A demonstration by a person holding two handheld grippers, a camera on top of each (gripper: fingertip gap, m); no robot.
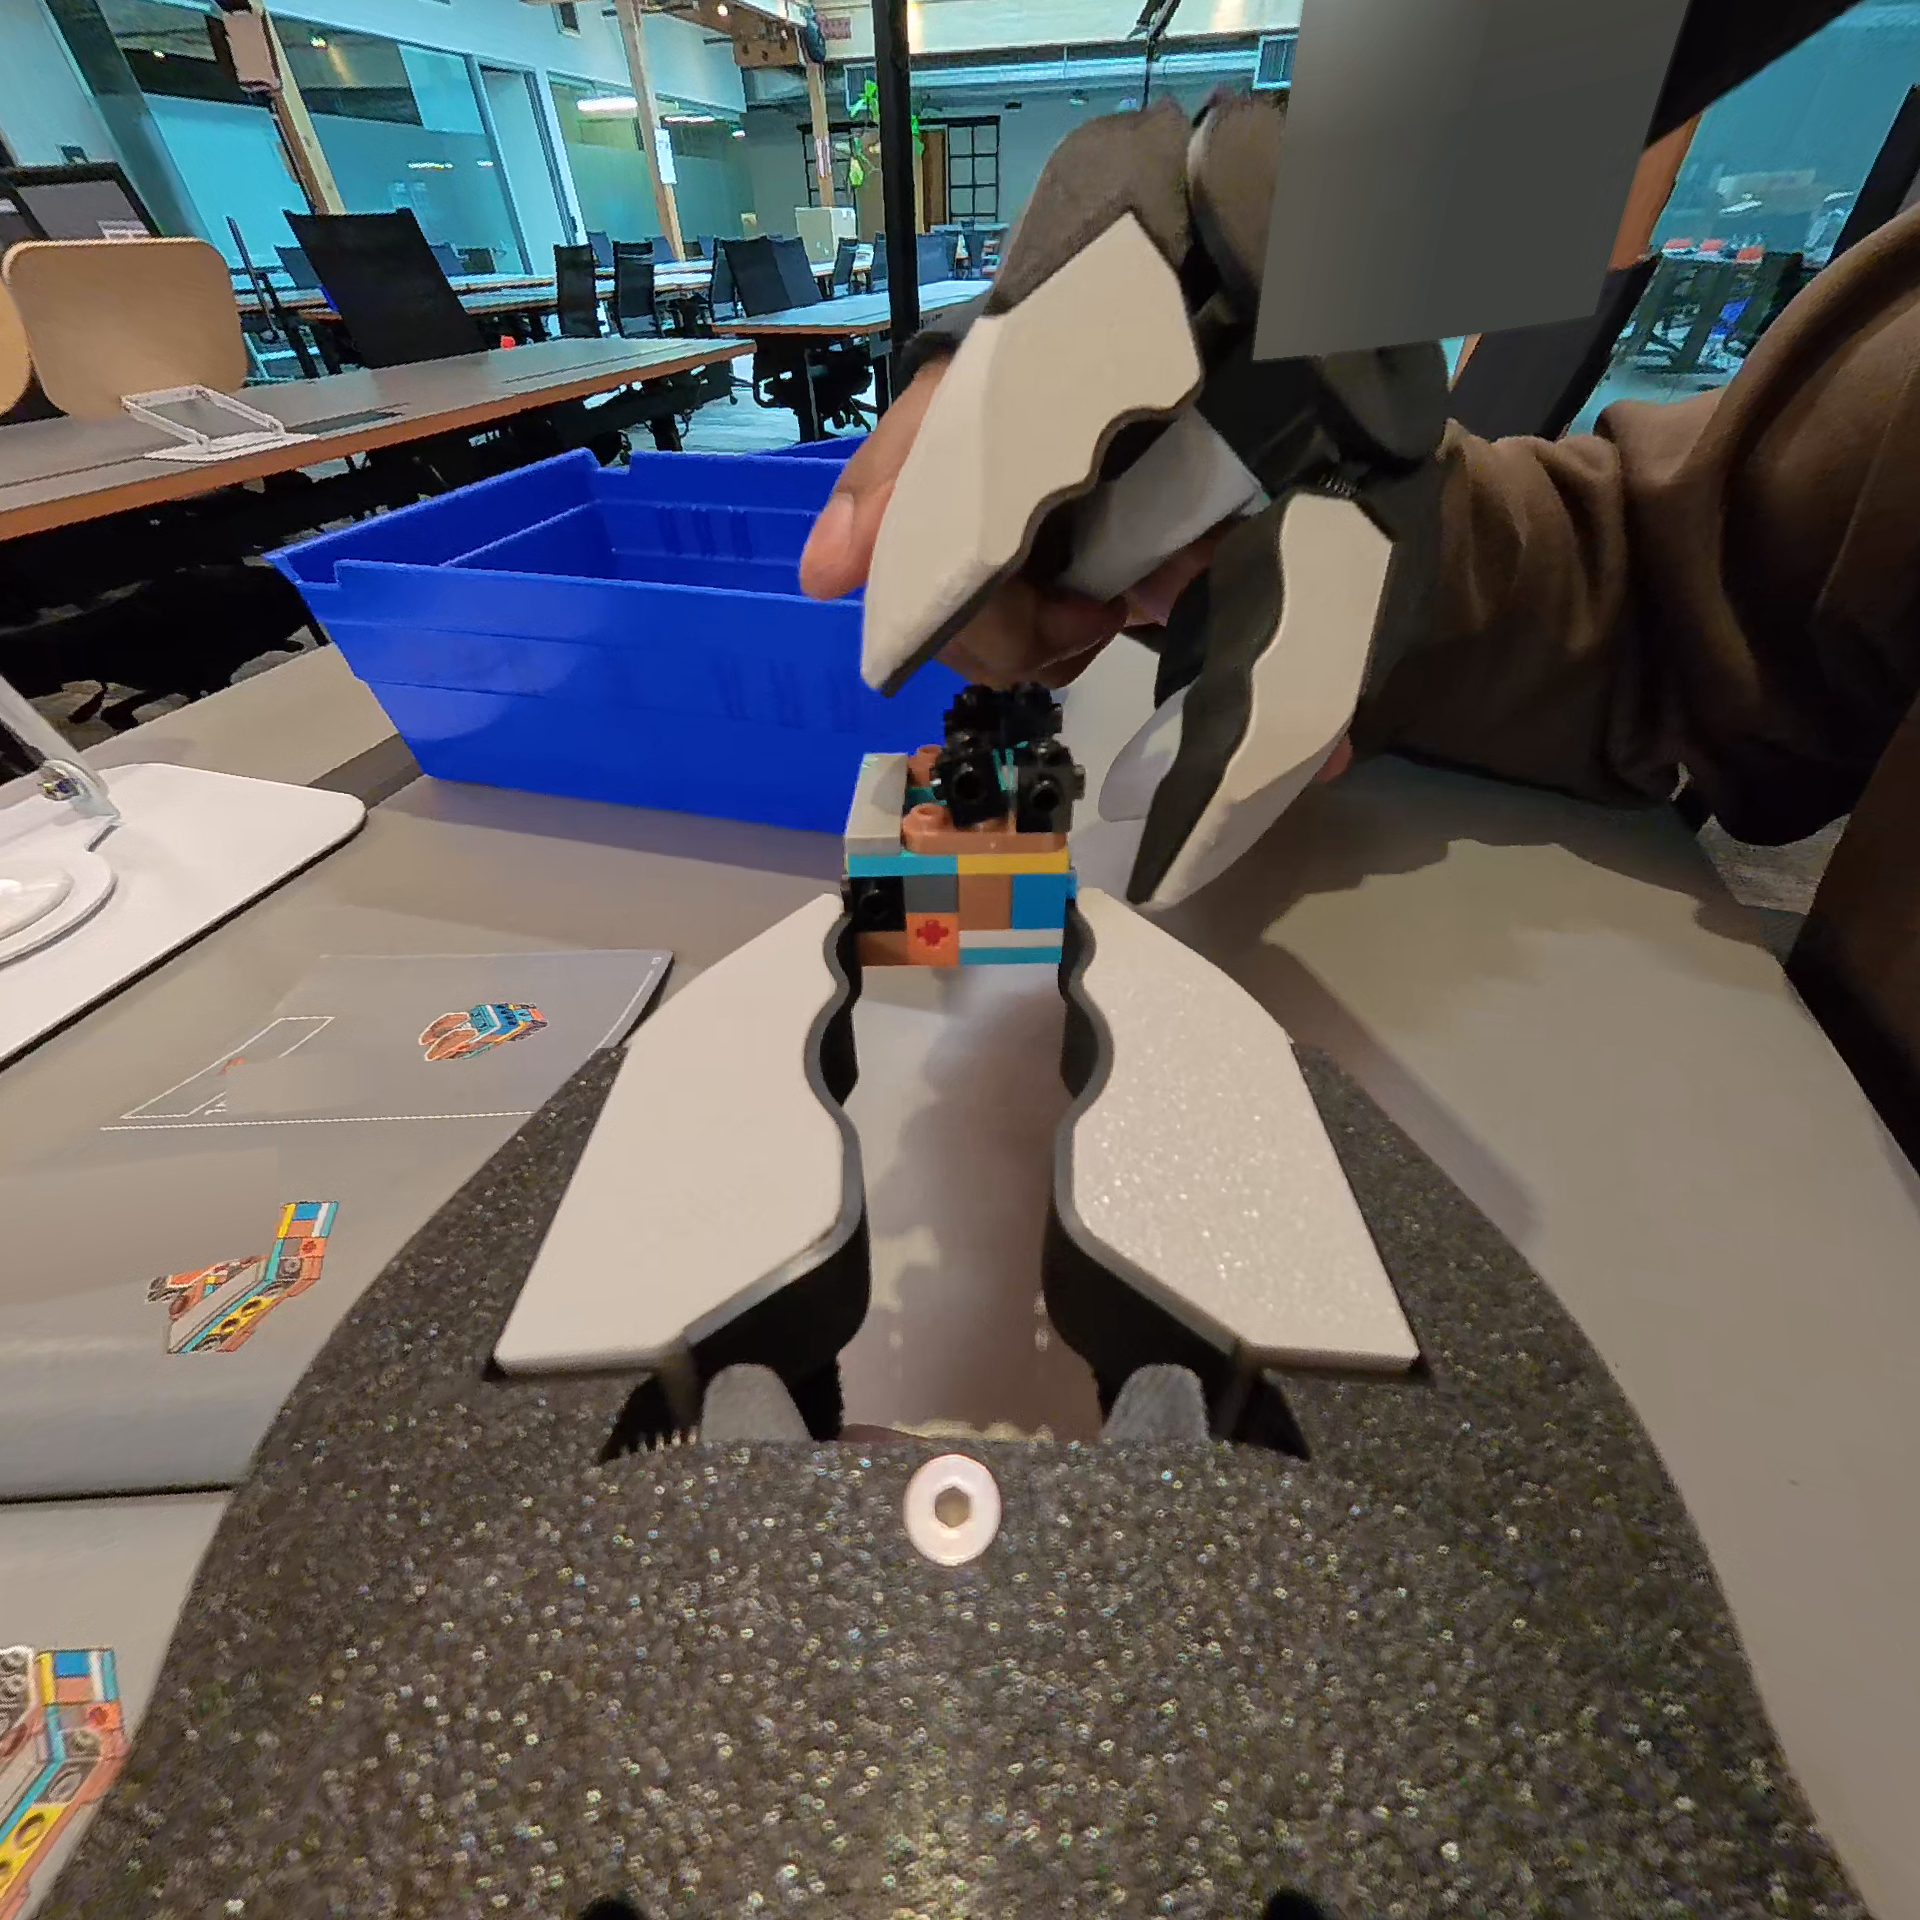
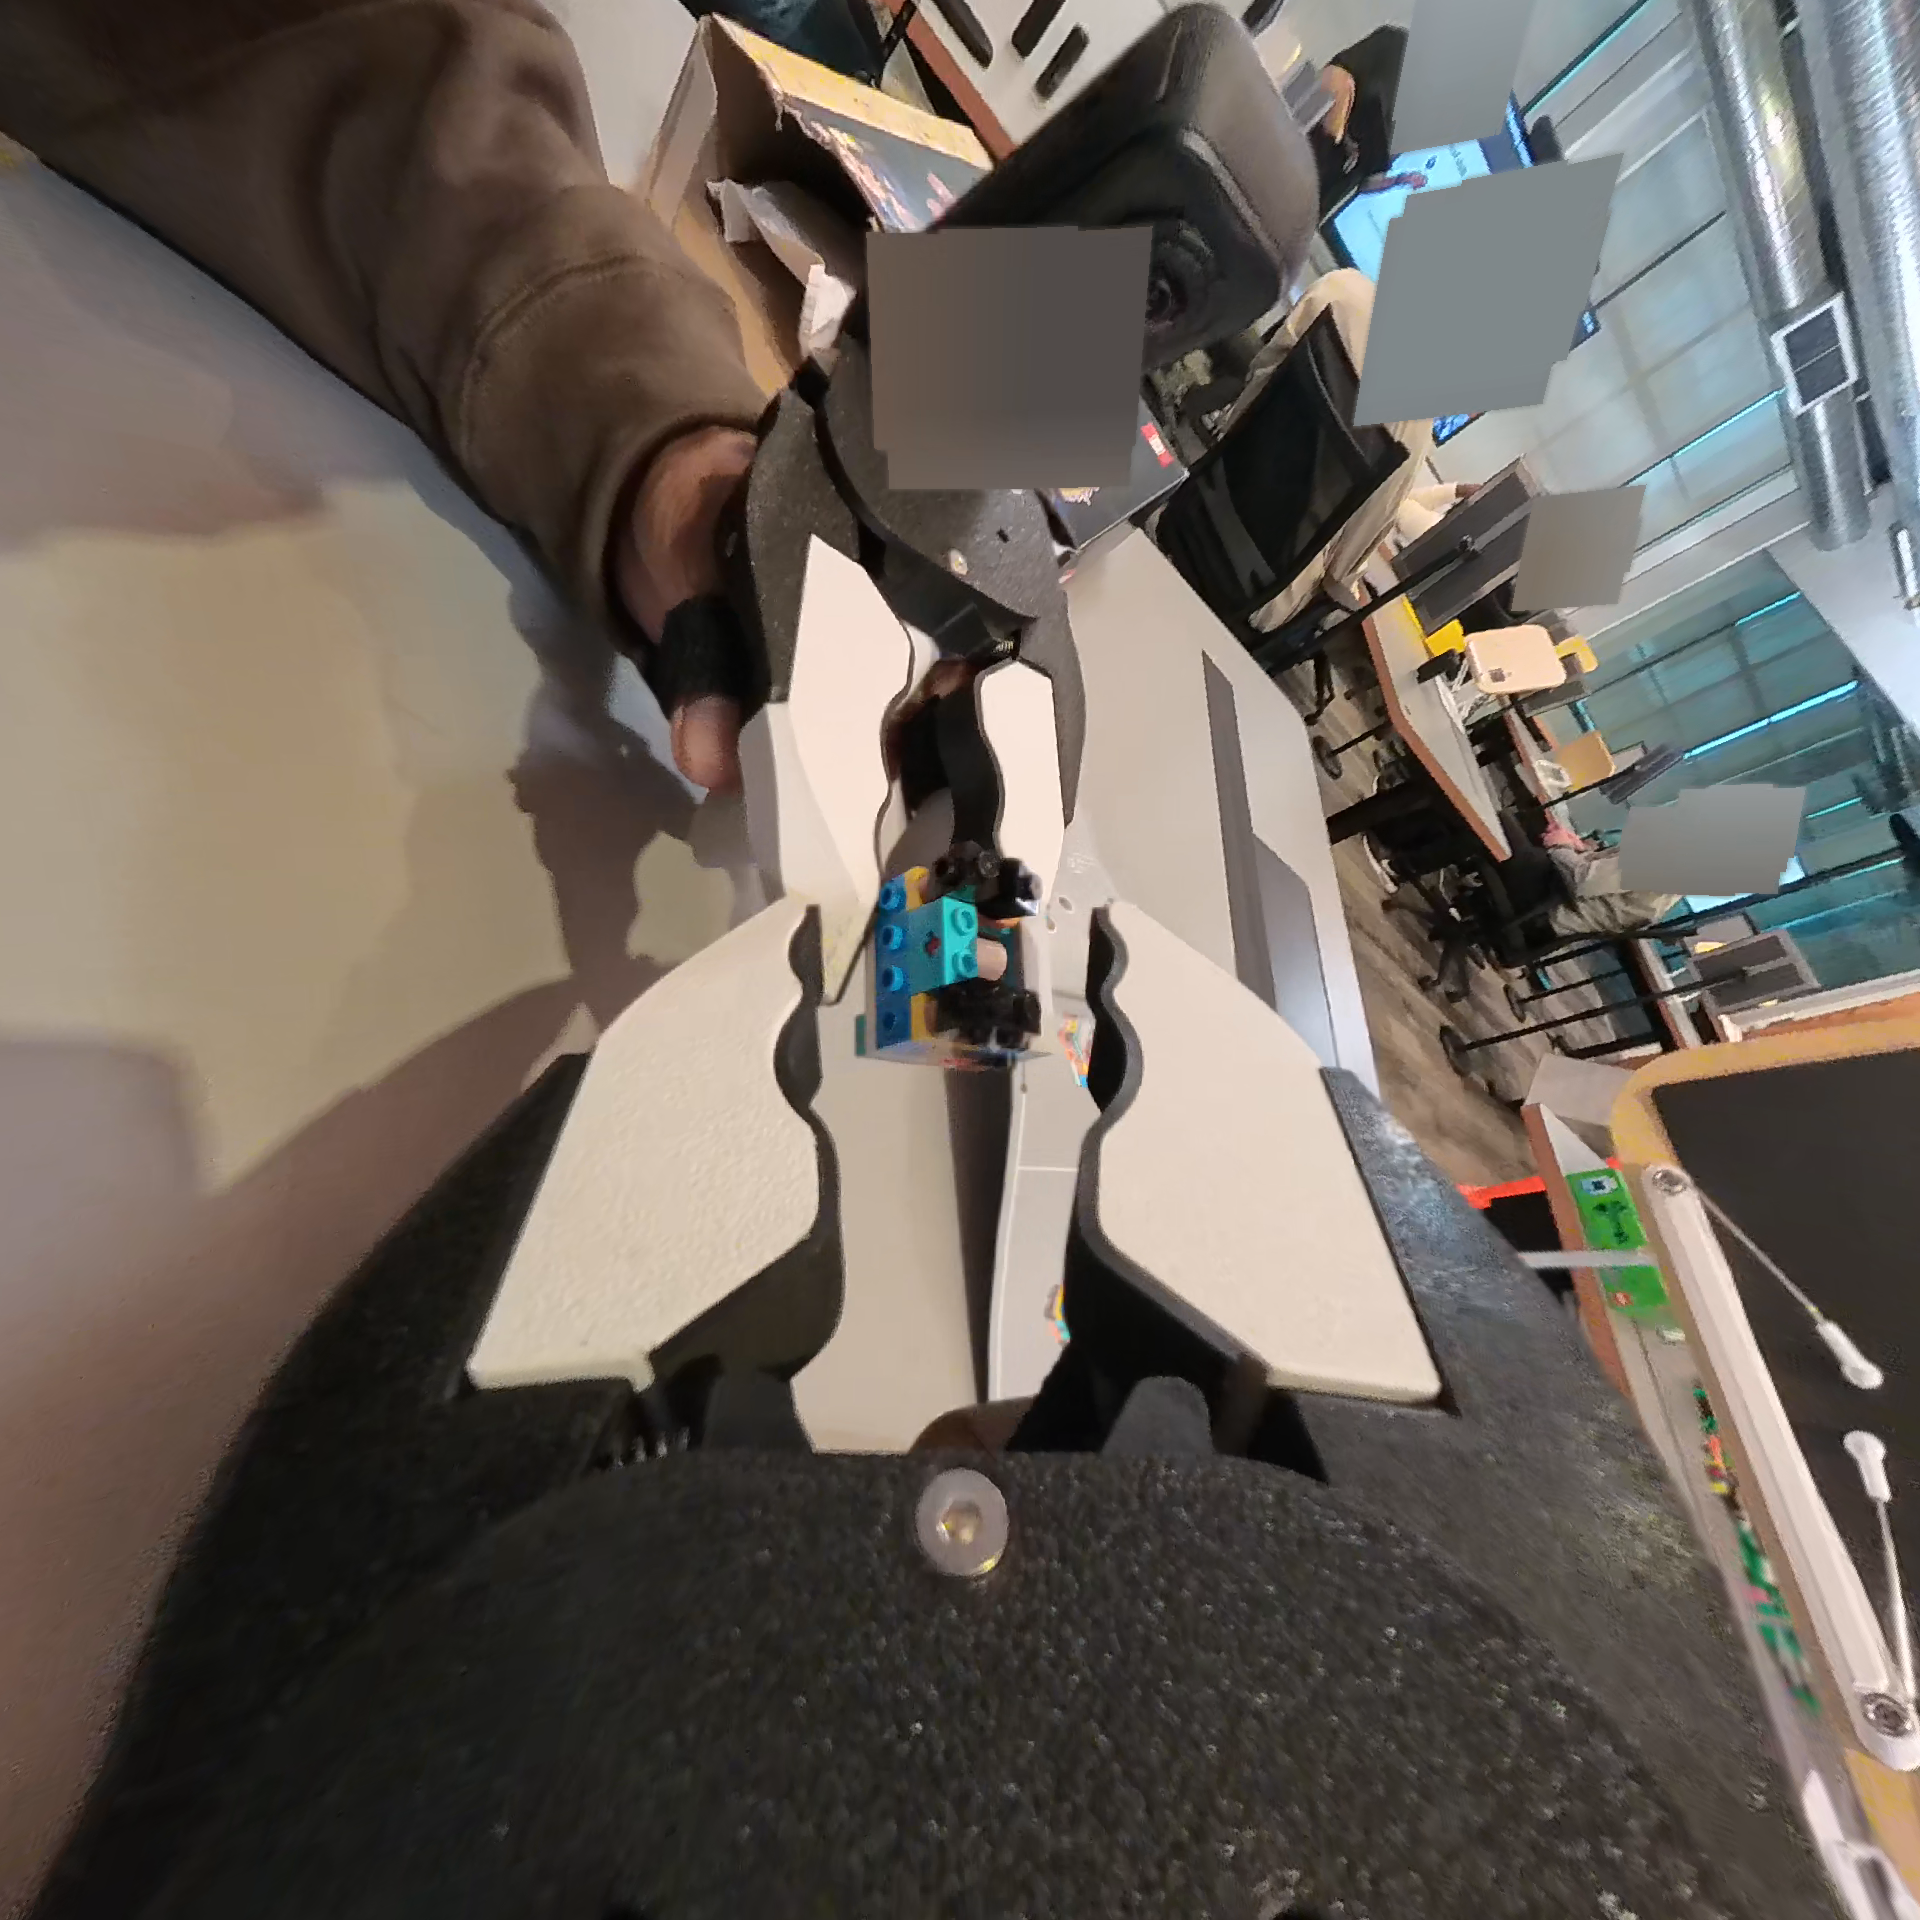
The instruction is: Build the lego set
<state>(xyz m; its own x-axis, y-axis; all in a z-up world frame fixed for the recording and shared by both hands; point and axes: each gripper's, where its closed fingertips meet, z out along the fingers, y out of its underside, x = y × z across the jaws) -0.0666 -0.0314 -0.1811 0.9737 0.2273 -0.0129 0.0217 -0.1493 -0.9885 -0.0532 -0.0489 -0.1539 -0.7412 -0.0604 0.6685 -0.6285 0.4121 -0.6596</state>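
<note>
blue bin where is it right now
In the left wrist view the blue bin sits on the grey table, left of centre, just behind the lego build.

Left wrist view: low over the grey bench [image 1: 1507,1039], level, facing forward along the left gripper [image 1: 958,935] toward a blue plastic bin [image 1: 582,644] and open office beyond; very close to the small multicoloured brick model [image 1: 961,873] at the fingertips. Right wrist view: rolled sideways, horizon steeply tilted, looking down from above along the right gripper [image 2: 951,966] at the same model [image 2: 940,977], equally close. Shared between both: the model, each opposing gripper, a brown sleeve [image 1: 1662,623], and the printed grey instruction sheet [image 1: 312,1091].
</note>
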